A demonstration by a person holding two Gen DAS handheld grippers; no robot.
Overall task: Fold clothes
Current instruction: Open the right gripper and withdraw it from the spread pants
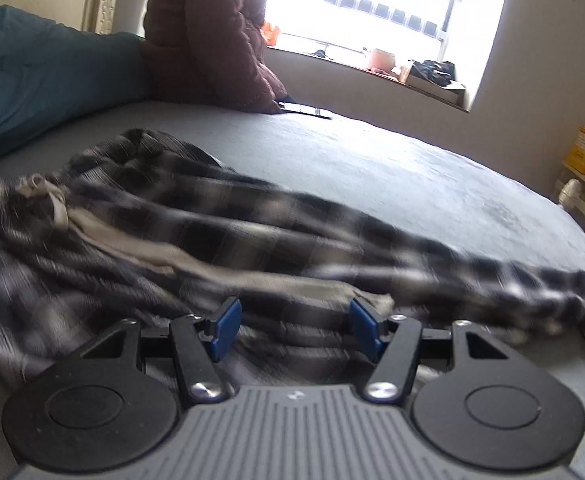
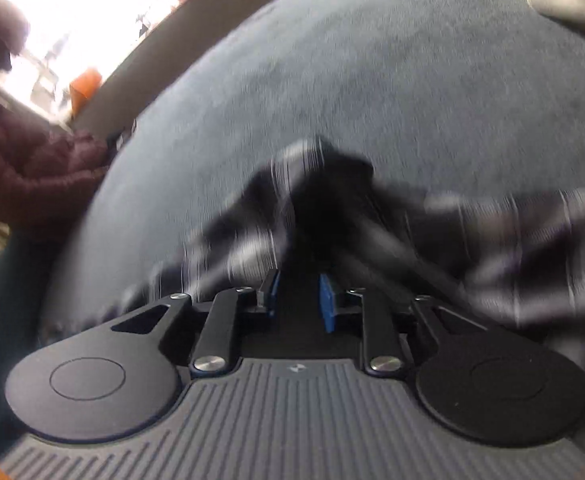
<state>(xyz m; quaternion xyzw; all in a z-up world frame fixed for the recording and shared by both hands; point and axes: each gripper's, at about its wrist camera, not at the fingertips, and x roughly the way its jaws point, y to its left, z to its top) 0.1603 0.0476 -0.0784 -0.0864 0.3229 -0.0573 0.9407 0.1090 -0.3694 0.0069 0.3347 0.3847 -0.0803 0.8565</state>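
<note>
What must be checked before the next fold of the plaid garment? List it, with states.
1. Left gripper open: ok, pads apart, nothing clamped.
2. Right gripper gripping the plaid garment: cannot tell; pads close together, dark blur between them.
3. Garment lying flat: not ok, bunched in long ridges.
4. Bare grey sheet beyond the garment to fold onto: ok.
5. Phone at the far edge apart from the garment: ok.

A wide bed (image 1: 392, 168) with a grey-blue cover carries everything. A rumpled black-and-white checked garment (image 1: 220, 216) lies across its near part, and a teal quilt (image 1: 44, 76) is heaped at the far left.
</note>
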